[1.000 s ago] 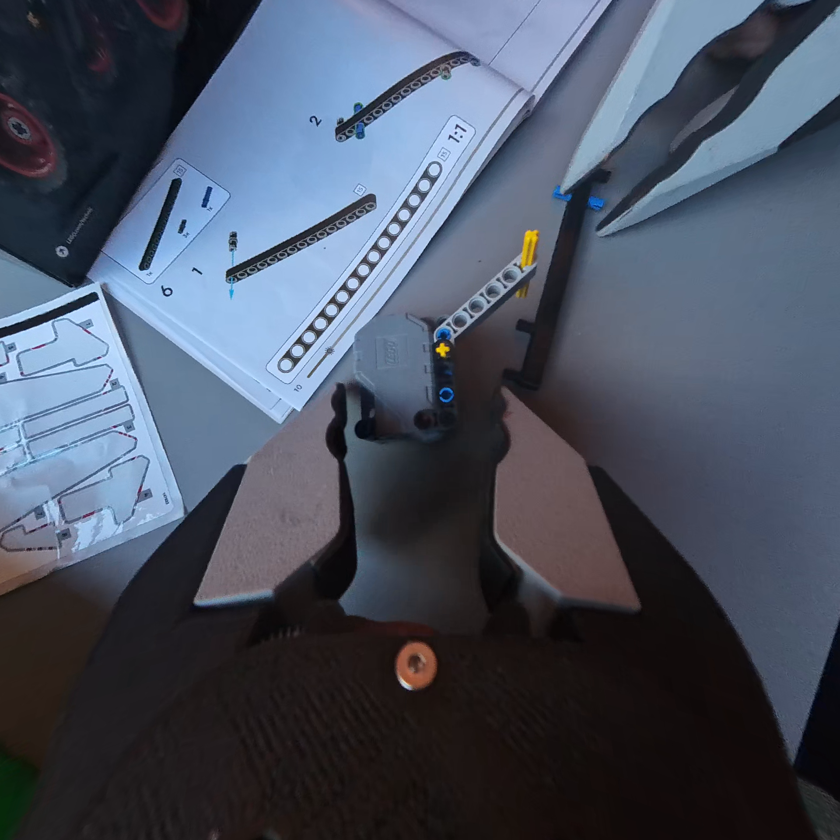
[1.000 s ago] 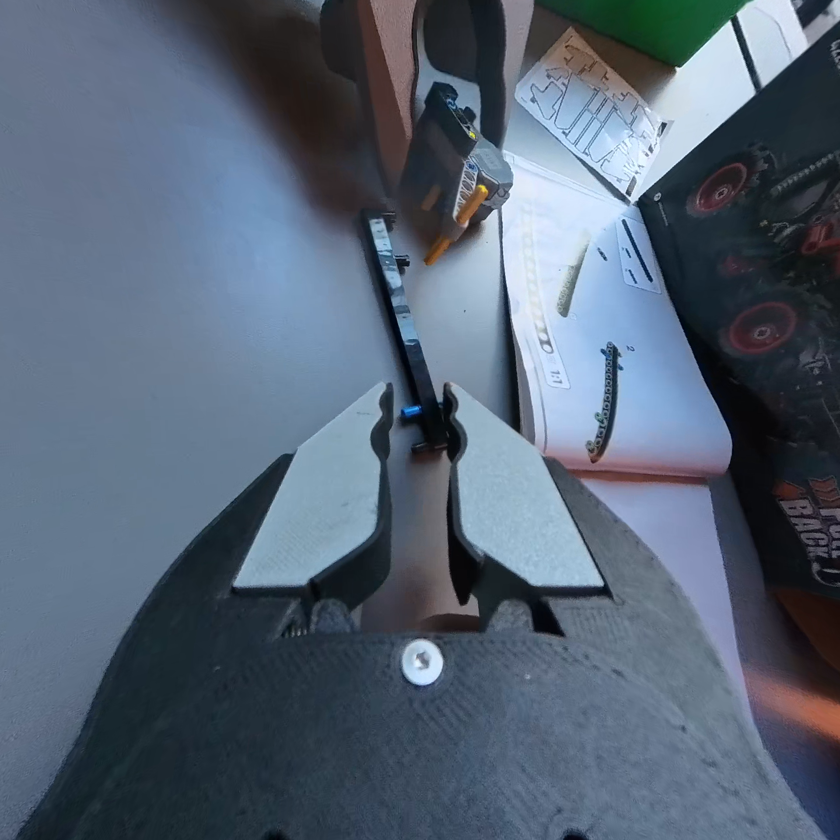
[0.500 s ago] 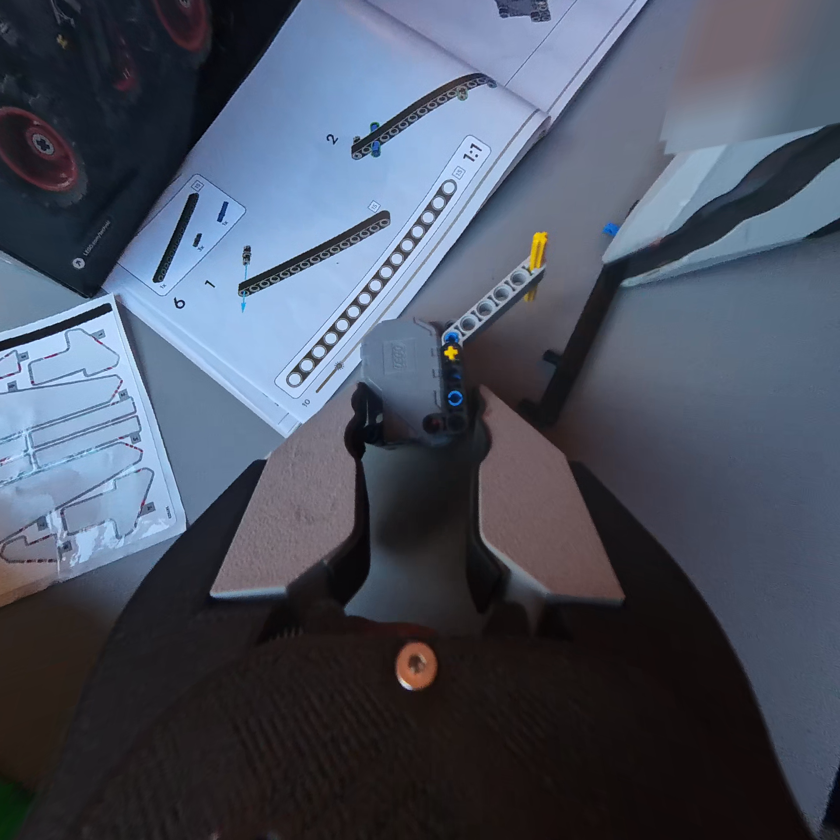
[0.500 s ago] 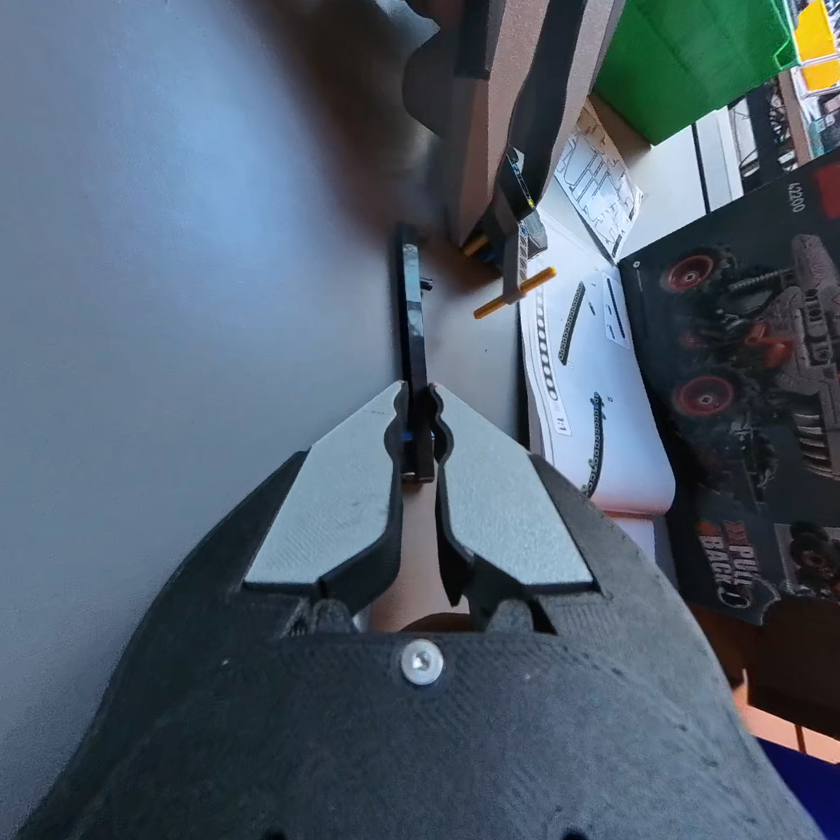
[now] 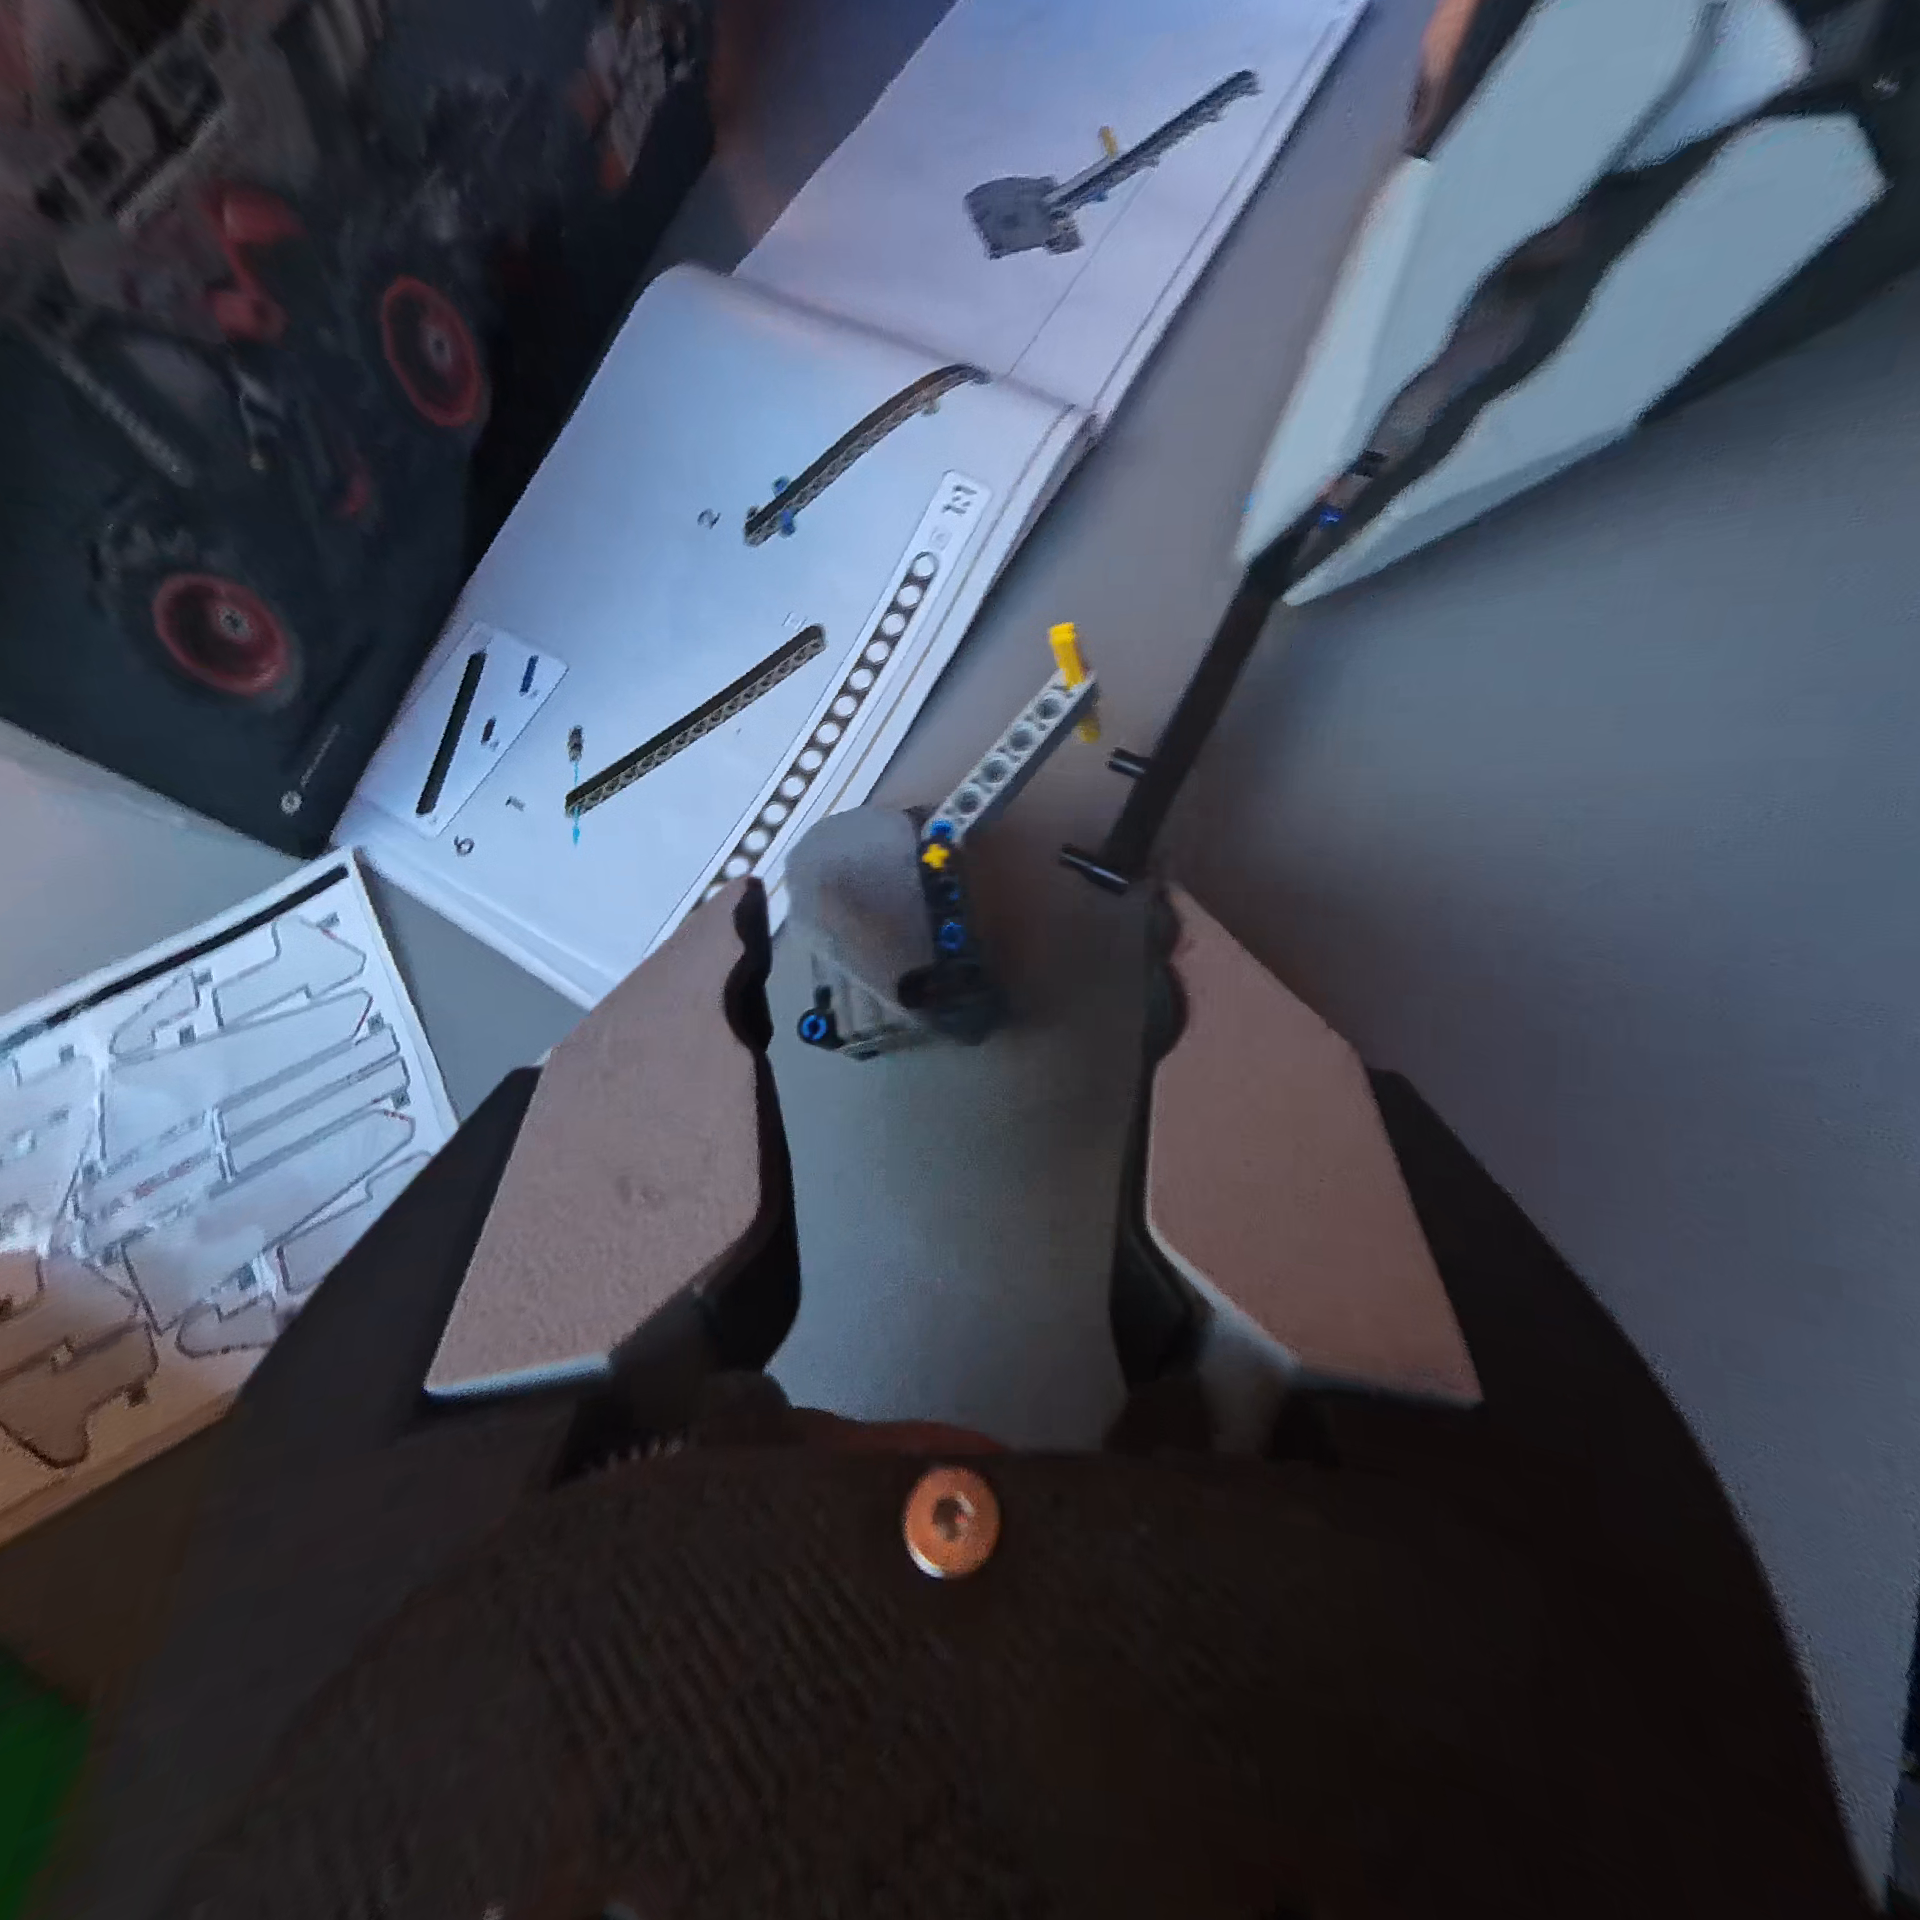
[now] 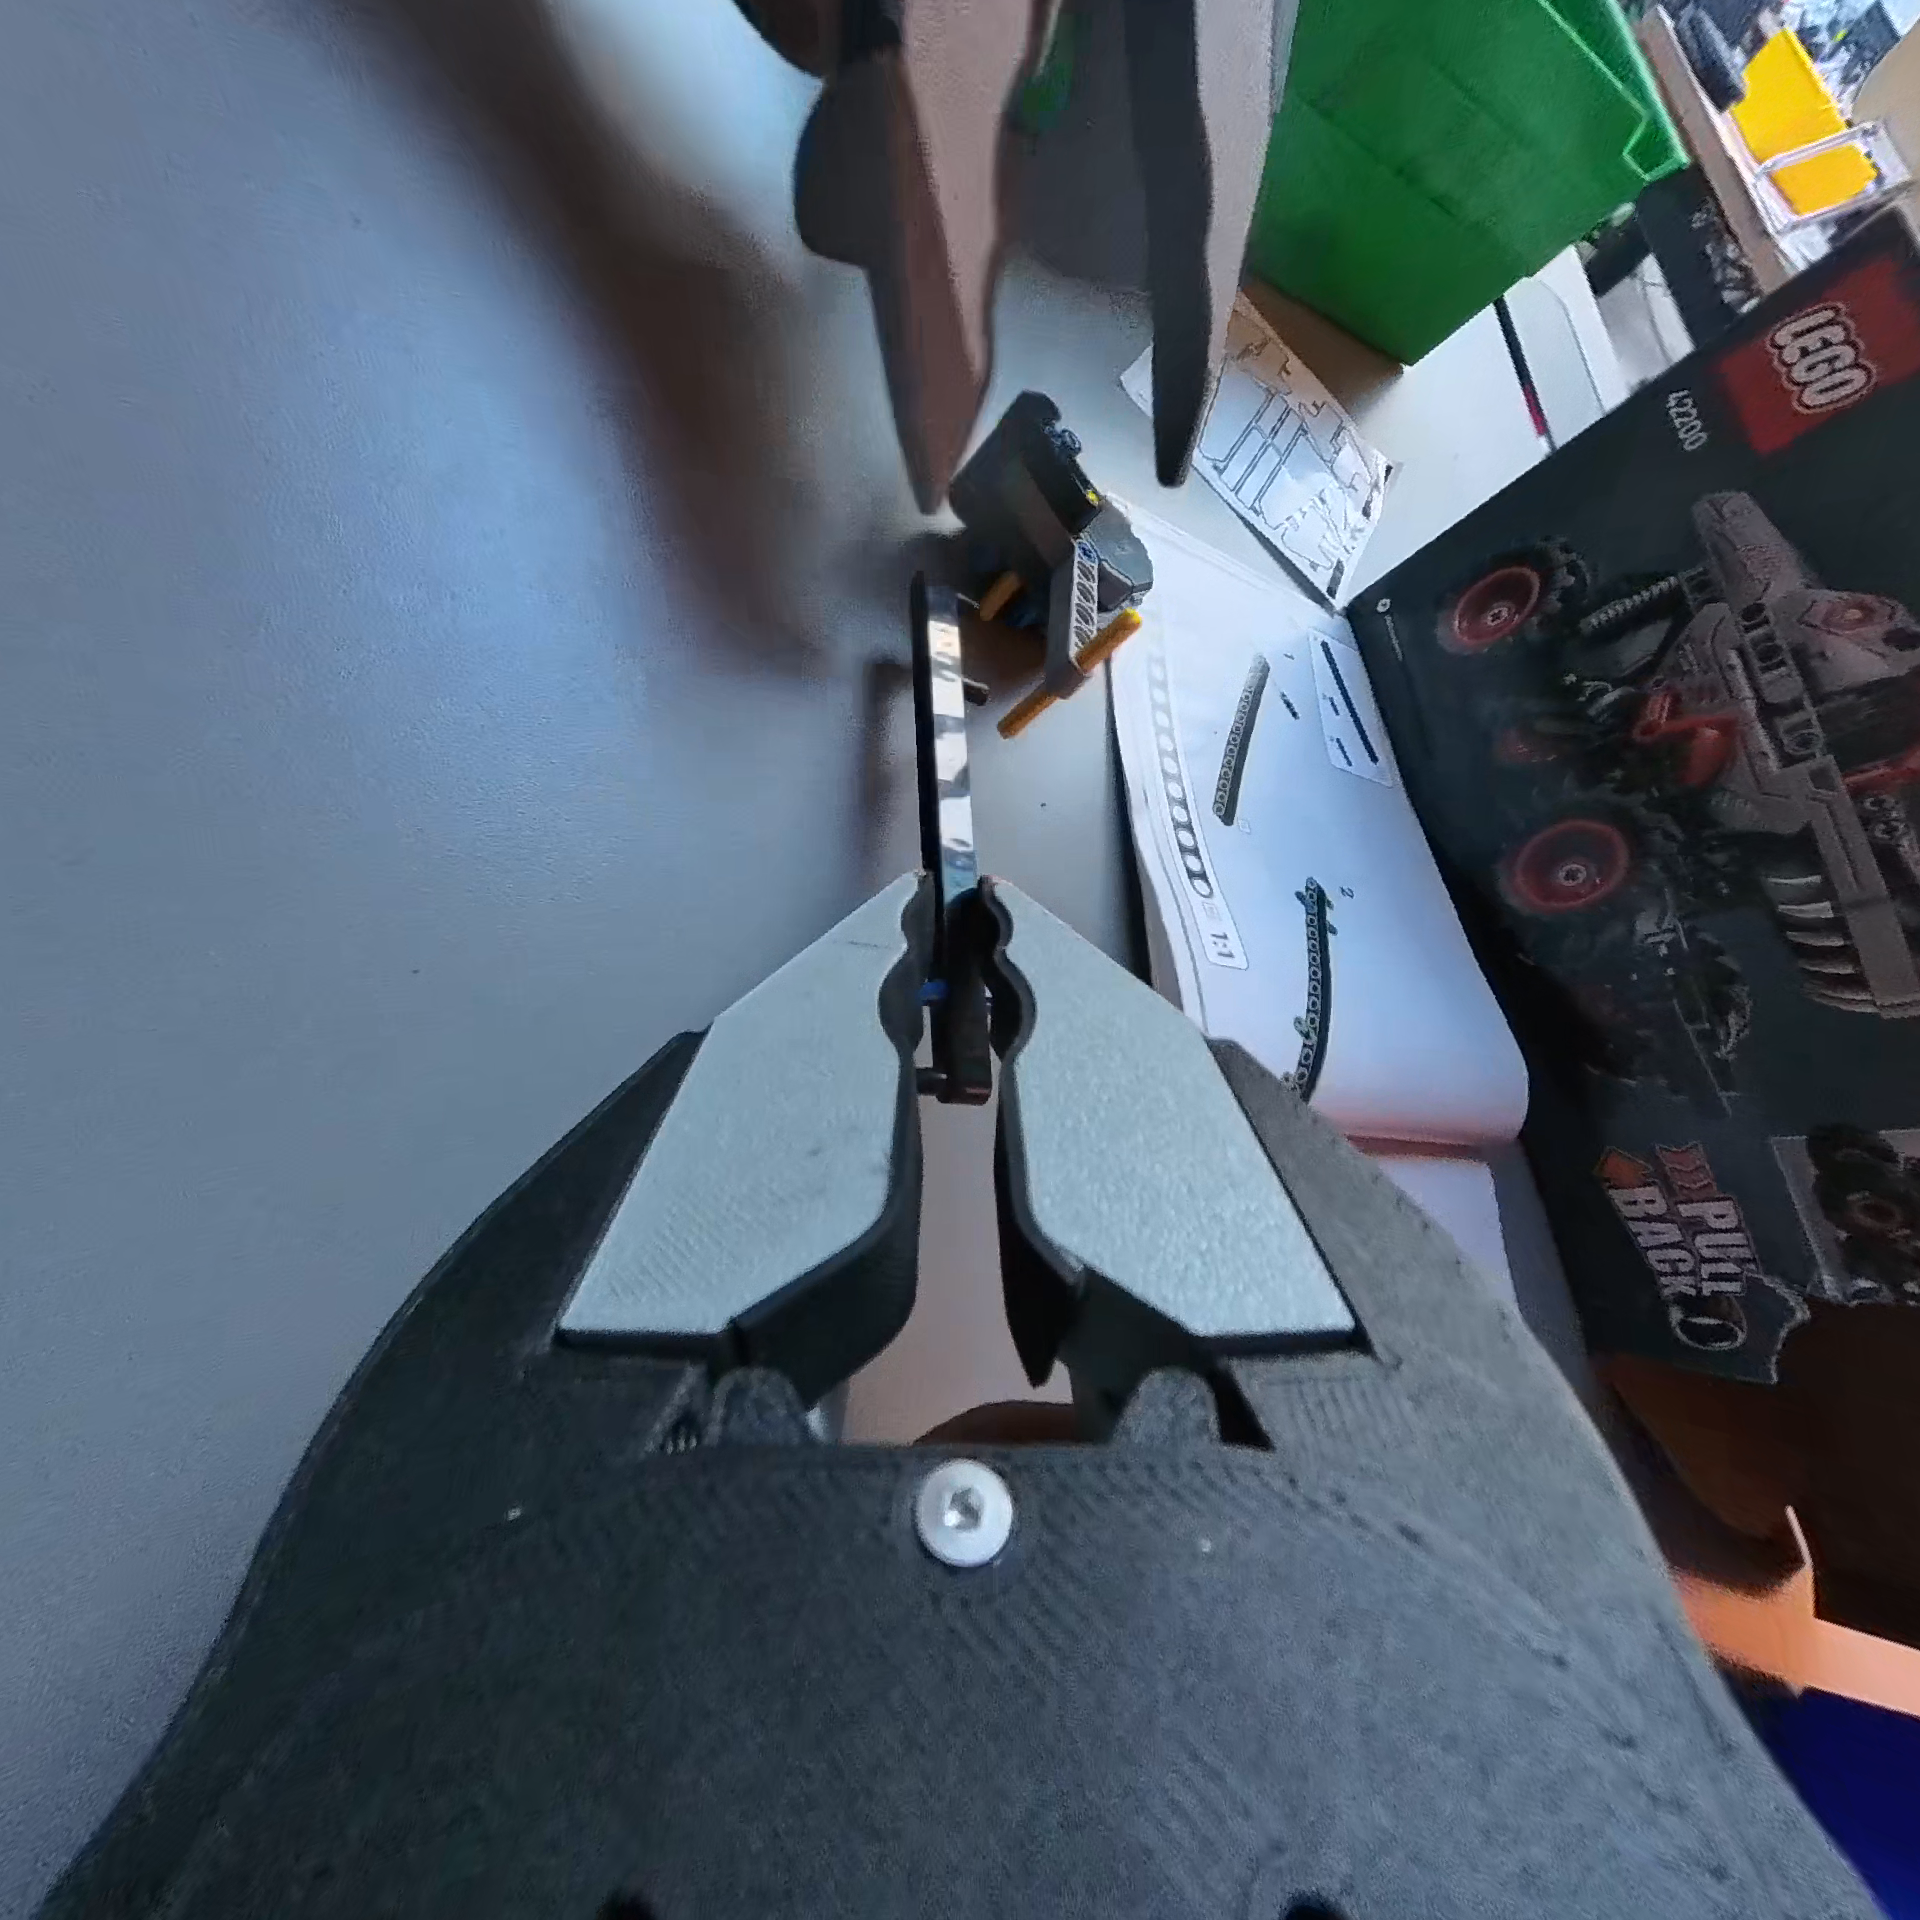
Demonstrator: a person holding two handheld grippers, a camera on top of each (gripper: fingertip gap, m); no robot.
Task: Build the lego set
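Closest to the right wrist camera, the right gripper (image 6: 954, 914) has its two grainy grey pads pressed in on one end of a long black beam (image 6: 951, 769), thin and flat with a glossy face catching the light. A tiny blue pin shows where the beam sits between the scalloped inner edges of the fingers. The rest of the beam sticks straight out over the smooth grey table (image 6: 364, 727), its far end carrying a couple of short black pins on the side.

In the left wrist view, the left gripper (image 5: 956, 925) is spread wide, matte brownish pads with wavy black rubbery edges. Between the tips and touching neither one sits the grey motor block assembly (image 5: 894, 945) on the table: a chunky rounded grey housing with a black studless strip along one side, blue pin ends and a yellow cross axle end. A light grey holed liftarm (image 5: 1023, 738) angles off from it, with a yellow axle (image 5: 1068, 665) through its far end. The beam's pinned end lies just beside the assembly, right of it in this view.

Farther back, an open instruction booklet (image 5: 727, 582) lies flat, white glossy pages with beam drawings. A sticker sheet (image 5: 197, 1101) with outlined shapes is to its left. Past those is the dark cardboard set box (image 6: 1683, 831), printed with a red-wheeled truck, and a green plastic bin (image 6: 1434, 156) at the back.
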